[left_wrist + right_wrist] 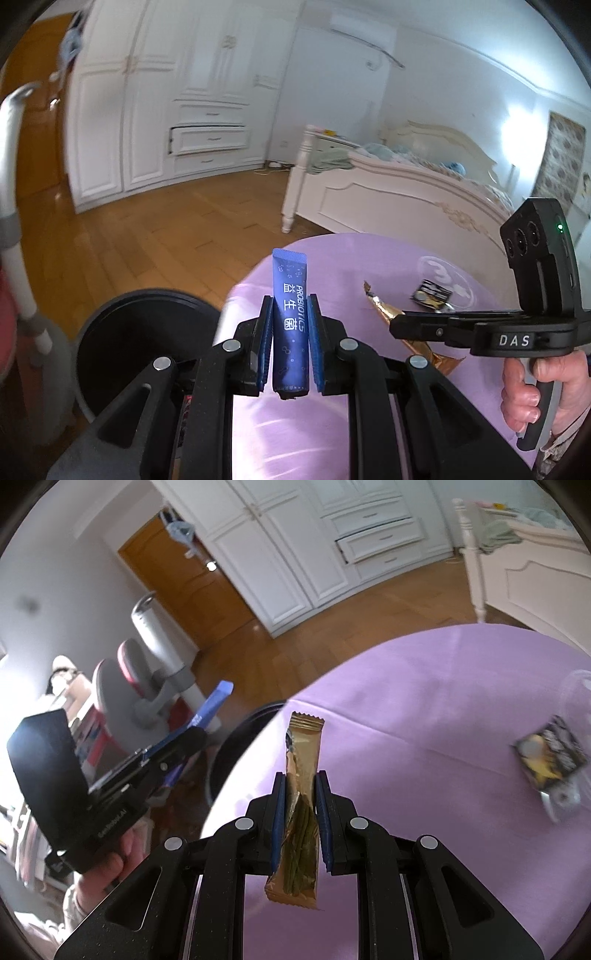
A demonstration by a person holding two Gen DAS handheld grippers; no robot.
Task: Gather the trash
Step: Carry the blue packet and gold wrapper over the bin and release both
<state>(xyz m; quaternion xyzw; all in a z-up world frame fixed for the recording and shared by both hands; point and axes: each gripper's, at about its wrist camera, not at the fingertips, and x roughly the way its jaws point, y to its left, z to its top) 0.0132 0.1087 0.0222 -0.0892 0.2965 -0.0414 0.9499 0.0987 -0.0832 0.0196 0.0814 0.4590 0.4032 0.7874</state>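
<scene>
My left gripper [290, 317] is shut on a blue probiotics sachet [289, 314] that stands upright between its pads, above the edge of the purple-covered table [332, 269]. A gold wrapper [301, 794] is clamped upright in my right gripper [300, 794], which is shut on it over the same table. From the left wrist camera, the right gripper [397, 326] shows side-on with the gold wrapper [380, 302] sticking out. The left gripper [177, 744] with the blue sachet [214, 705] appears in the right wrist view. A black round bin [140, 343] stands open beside the table, below and left of the sachet.
A black-and-yellow packet [550, 755] and a clear plastic cup [576, 701] lie on the table to the right. A grey and red chair [140, 686] stands left of the bin. A white bed [388, 192] and white wardrobes [166, 110] lie beyond on a wooden floor.
</scene>
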